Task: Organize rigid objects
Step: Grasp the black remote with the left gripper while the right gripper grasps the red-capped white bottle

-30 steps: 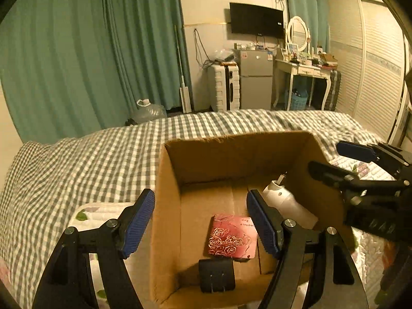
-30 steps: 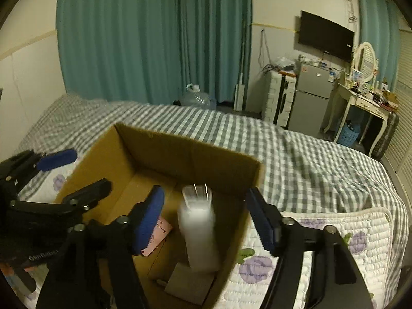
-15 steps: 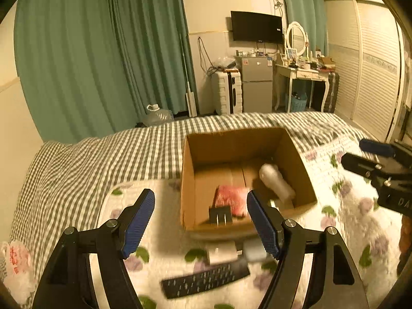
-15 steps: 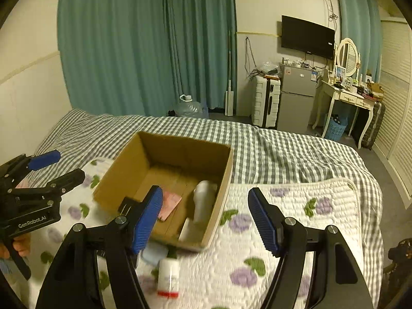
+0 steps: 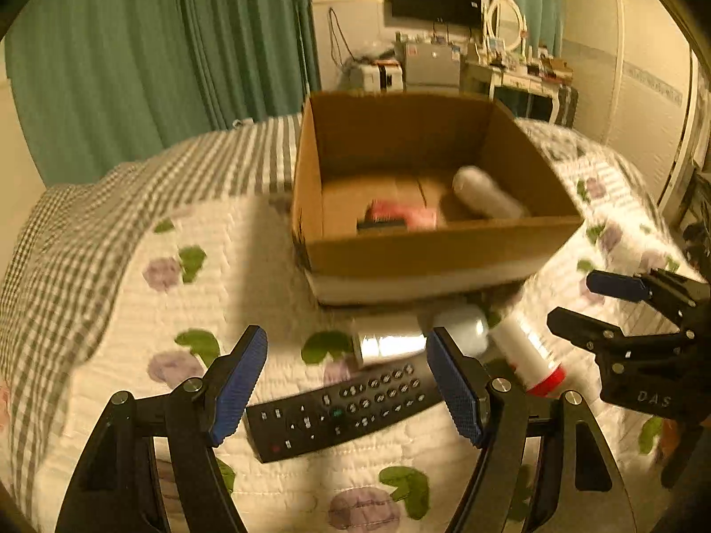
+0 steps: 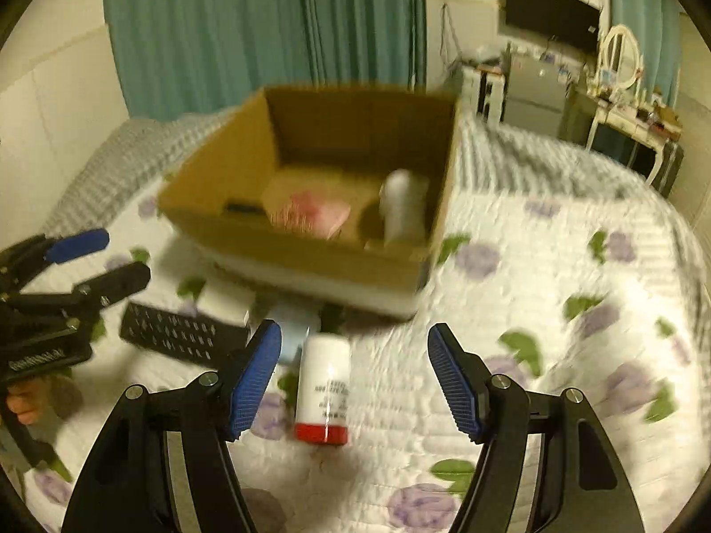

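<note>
An open cardboard box [image 5: 426, 262] [image 6: 311, 262] sits on the flowered quilt. Inside lie a white bottle [image 5: 489, 197] [image 6: 402, 208], a pink patterned case [image 5: 400, 215] [image 6: 317, 213] and a small black item [image 5: 377, 225]. In front of the box lie a black remote [image 5: 346, 404] [image 6: 177, 333], a small white box [image 5: 386, 344] [image 6: 226, 304], a pale blue object [image 5: 462, 326] [image 6: 295, 328] and a white bottle with a red cap [image 5: 529, 355] [image 6: 324, 391]. My left gripper [image 5: 349, 391] is open over the remote. My right gripper [image 6: 355, 379] is open over the red-capped bottle.
A grey checked bedspread [image 5: 89, 204] covers the far side of the bed. Teal curtains [image 5: 155, 53] hang behind. A fridge [image 6: 537, 93], a dressing table [image 6: 631, 120] and a wall television [image 6: 551, 29] stand at the back right.
Both grippers have pulled back out of the box and dropped low toward the quilt. The remote and the red-capped bottle now lie between the open fingers.
</note>
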`<state>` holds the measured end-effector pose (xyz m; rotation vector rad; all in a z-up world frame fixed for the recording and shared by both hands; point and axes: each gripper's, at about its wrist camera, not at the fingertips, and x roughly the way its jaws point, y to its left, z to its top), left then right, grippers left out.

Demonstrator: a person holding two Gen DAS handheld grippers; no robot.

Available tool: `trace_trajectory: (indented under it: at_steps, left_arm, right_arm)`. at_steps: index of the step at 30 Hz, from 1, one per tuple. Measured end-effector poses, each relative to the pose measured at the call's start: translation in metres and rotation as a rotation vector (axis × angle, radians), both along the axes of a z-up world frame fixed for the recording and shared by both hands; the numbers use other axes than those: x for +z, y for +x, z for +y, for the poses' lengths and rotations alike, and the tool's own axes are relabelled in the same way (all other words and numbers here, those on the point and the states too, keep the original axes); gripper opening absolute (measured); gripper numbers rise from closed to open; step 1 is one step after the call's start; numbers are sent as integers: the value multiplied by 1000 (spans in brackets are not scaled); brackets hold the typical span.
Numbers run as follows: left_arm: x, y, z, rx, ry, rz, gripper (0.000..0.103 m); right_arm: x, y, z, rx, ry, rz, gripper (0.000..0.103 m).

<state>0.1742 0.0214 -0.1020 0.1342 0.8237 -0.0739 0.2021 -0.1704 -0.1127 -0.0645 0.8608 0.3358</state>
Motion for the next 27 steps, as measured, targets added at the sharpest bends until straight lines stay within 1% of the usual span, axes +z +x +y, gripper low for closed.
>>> trace_trajectory:
  at_steps: [2, 5, 6, 7, 9, 12, 14, 15, 17, 19, 22, 25, 27]
  left_arm:
    - [-10, 2, 0, -9, 14, 23, 77]
    - [-20, 1, -4, -36, 18, 46, 77]
    - [-23, 2, -6, -42, 29, 54, 77]
    - [-26, 3, -7, -46, 38, 61, 77]
    - [-31, 3, -11, -60, 54, 81, 77]
    - [-39, 3, -15, -82, 69, 111, 77]
    - [-43, 3, -17, -98, 74, 134, 77]
    - [-46, 3, -17, -106, 77, 148, 77]
    - [-50, 2, -18, -130, 78, 187, 77]
    - [-54, 3, -19, -153, 95, 212, 77]
    - [-63, 8, -24, -182, 161, 235, 77]
    - [-76, 13, -33, -231, 257, 239, 77]
    - [-82, 17, -36, -260, 291, 239, 77]
  right_arm:
    - [-15, 4, 3, 7, -6, 34, 68]
    - [-30, 9, 6, 11, 7, 78, 68]
    - [-34, 12, 7, 17, 9, 93, 65]
    - [-39, 13, 10, 20, 3, 102, 60]
    - [-48, 17, 16, 33, -15, 126, 58]
    - [-61, 19, 25, 83, -34, 177, 51]
    - [-68, 17, 30, 95, -87, 182, 38]
    - [-69, 16, 30, 97, -98, 180, 38]
    - [-63, 11, 25, 98, -74, 175, 37]
    - [-55, 4, 19, 98, -63, 151, 37]
    - [-48, -1, 11, 97, -42, 137, 37]
    - [-48, -4, 8, 94, -31, 148, 36]
    - [-46, -2, 8, 94, -30, 155, 36]
